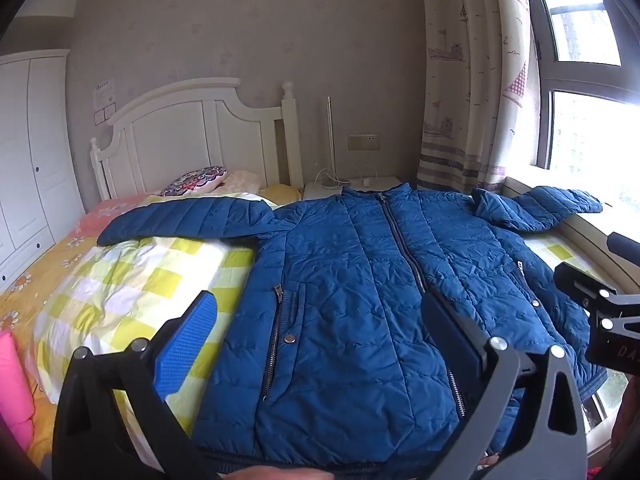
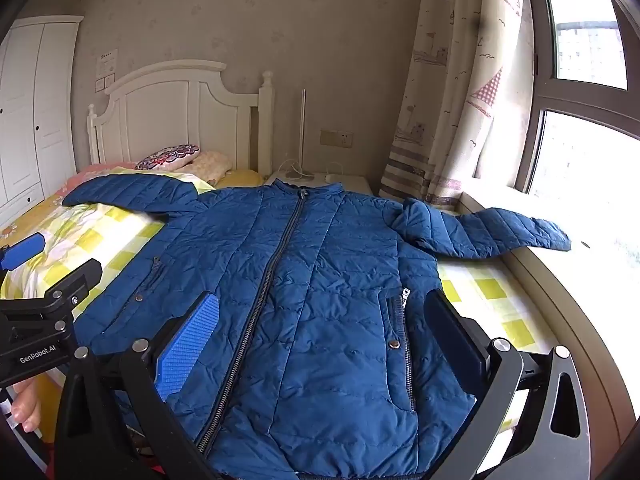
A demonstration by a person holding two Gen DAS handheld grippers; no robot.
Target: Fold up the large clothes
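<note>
A: Where's the jacket (image 1: 352, 280)?

B: Flat on the bed (image 1: 132, 280), front up, zip shut, collar at 12 toward the headboard (image 1: 192, 132). Lies over a yellow-checked quilt (image 1: 152, 276). One sleeve (image 1: 188, 220) runs out to 9 across the quilt; the other sleeve (image 2: 492, 232) goes to 3, cuff on the window ledge (image 2: 600, 256).

A: Left tool (image 1: 320, 328)?

B: Jaws wide apart, nothing between them, hovering near the hem at 6. Blue pad (image 1: 188, 344) sits over the quilt edge, the dark one over the zip.

A: Right tool (image 2: 324, 328)?

B: Same: spread open, holding nothing, over the hem area. Both pads frame the jacket's window-side half w/ the pocket zip.

A: Rest of the room?

B: Patterned pillow (image 2: 168, 158) by the headboard, white nightstand (image 2: 320, 180) at 12, curtain (image 2: 452, 100) and window (image 2: 584, 80) at 2, wardrobe (image 1: 28, 152) at 9.
</note>
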